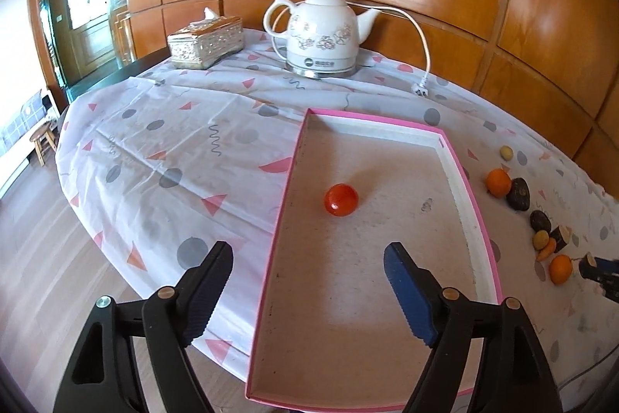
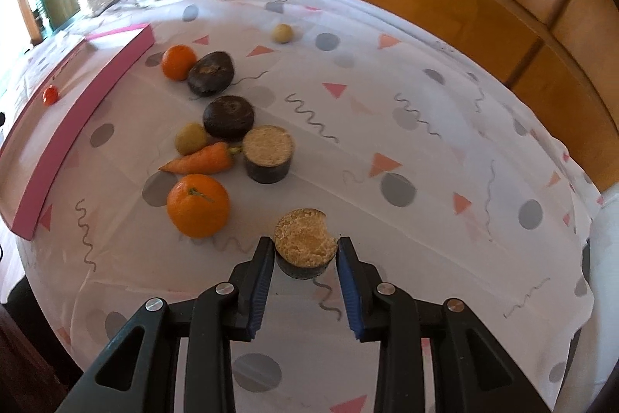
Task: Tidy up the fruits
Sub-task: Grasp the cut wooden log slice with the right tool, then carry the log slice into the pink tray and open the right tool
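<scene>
On table, pink tray [image 1: 477, 219] sitting left of fruit pile, holding only small red fruit [image 1: 341, 199]. I'm keeping left gripper [image 1: 309, 258] hovering over tray's near end, jaws standing wide apart, nothing between them, red fruit lying straight ahead. Loose produce lying well off to its right, so my right hand is nearer. Right gripper [image 2: 305, 252] pointing steeply down, jaws clamping dark cut chunk [image 2: 305, 242] by its sides, pale cut face up. Orange [image 2: 198, 204] sitting just left of it, carrot [image 2: 199, 160] beyond, pointing toward tray.
</scene>
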`<state>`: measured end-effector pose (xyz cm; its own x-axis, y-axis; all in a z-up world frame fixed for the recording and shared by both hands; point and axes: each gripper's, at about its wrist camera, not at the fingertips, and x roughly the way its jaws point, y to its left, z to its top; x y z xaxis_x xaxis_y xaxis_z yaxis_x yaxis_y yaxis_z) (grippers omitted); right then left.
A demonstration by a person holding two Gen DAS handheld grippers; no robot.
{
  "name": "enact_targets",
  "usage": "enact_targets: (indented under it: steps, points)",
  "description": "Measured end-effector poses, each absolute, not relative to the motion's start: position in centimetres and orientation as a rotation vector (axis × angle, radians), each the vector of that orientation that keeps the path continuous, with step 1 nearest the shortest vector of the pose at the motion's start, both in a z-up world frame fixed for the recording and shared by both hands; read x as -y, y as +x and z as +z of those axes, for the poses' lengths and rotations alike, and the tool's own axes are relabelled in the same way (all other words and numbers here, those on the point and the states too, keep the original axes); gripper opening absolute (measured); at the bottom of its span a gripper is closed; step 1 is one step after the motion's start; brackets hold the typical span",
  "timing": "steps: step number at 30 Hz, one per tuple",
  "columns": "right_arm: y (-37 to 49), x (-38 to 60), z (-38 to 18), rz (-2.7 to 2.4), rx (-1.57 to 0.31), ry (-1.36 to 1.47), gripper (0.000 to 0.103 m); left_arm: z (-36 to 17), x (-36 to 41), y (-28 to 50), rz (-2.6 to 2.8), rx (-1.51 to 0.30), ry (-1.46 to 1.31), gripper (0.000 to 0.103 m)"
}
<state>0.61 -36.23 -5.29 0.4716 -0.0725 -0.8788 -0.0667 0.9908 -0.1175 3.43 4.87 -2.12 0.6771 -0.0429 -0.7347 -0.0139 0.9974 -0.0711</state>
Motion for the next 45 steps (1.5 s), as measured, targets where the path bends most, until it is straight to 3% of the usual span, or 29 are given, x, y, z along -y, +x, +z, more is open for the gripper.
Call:
enact_targets:
  steps: [12,30,45]
  points:
    - [-1.1,32.2,-2.0,0.103,-0.982,-0.108,0.033,-2.4,-5.4,3.4,-0.020,-0.837,-0.109,0.084]
    - [1.6,20.2,-2.4,0.399,-0.963,-0.078,0.033,-2.1,-11.0,3.8,0.122,-0.829,-0.213,0.084]
    - [7.5,10.4,-3.9,0.463,-0.966,-0.108,0.033,-3.2,-10.5,4.2,0.089,-0.858,-0.202,0.084]
